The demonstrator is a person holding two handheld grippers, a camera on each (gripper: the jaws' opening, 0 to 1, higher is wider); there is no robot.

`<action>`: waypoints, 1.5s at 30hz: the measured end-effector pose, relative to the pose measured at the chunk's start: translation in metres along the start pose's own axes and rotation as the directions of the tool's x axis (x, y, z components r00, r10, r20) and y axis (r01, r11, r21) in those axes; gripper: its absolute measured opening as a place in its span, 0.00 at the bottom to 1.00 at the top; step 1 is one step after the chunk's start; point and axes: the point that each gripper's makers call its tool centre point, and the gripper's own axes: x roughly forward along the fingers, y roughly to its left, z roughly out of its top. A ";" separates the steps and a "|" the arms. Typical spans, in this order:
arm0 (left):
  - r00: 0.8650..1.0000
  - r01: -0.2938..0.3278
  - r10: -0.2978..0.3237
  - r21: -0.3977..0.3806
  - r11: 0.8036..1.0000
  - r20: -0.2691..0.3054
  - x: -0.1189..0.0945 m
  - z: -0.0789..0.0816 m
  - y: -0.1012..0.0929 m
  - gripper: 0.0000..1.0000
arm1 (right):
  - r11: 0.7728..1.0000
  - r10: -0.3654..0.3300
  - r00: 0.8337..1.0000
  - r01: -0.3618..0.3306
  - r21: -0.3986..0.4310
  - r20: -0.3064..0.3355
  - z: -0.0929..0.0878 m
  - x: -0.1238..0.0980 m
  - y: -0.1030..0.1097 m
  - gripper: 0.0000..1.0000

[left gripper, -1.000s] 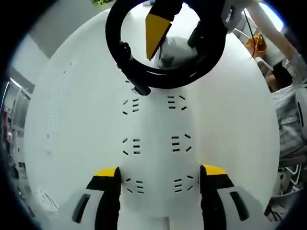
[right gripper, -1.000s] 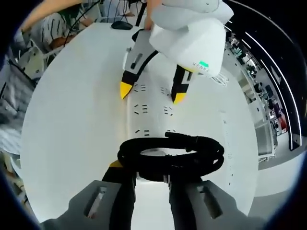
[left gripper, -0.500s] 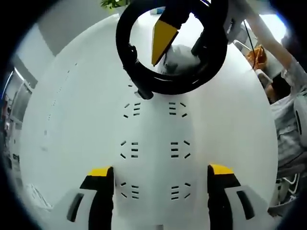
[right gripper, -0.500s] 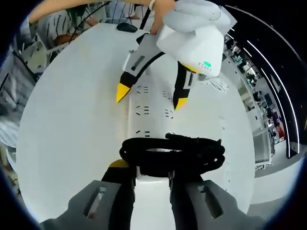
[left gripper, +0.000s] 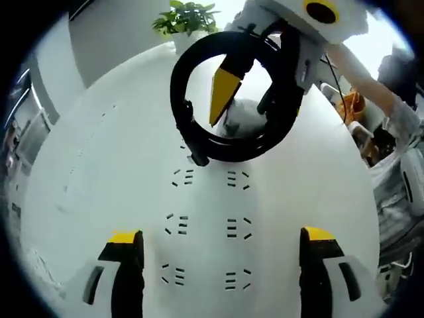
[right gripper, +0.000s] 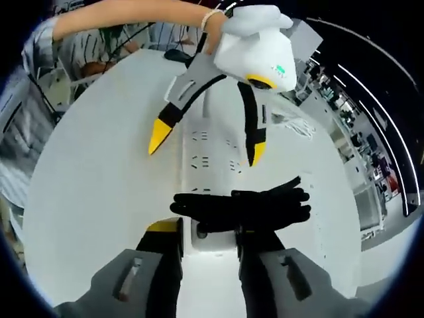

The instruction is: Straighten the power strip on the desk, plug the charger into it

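- Seen first in the left gripper view, the left gripper has its two yellow-tipped jaws rising at 7 and 5 o'clock, spread wide, with nothing between them but the power strip.
- The white power strip lies flat on the white desk and runs from 6 o'clock up toward 12, passing through the gap between the jaws; its socket slots sit in pairs, the nearest pair level with the jaw tips.
- At 12 o'clock the right gripper comes in from above, one yellow tip pointing down through a coil of black cable, which hangs over the far end of the strip.
- A white block, seemingly the charger, shows behind the coil between that gripper's jaws.
- A potted plant stands at the desk's far edge, near 11 o'clock.

- Next, in the right gripper view, the right gripper has its jaws set narrow, closed on the white charger at 6 o'clock.
- The black cable lies bunched across just above the jaw tips.
- The power strip stretches from the charger up toward 12 o'clock.
- The left gripper reaches down from 12 o'clock, jaws wide apart, one tip on each side of the strip; whether they touch it I cannot tell.
- A person's hand holds it.
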 end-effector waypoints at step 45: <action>0.795 -0.237 0.269 -0.131 0.963 0.543 -0.070 0.056 0.031 0.99 | 0.952 -0.304 0.940 0.305 0.019 0.154 0.003 -0.025 -0.042 1.00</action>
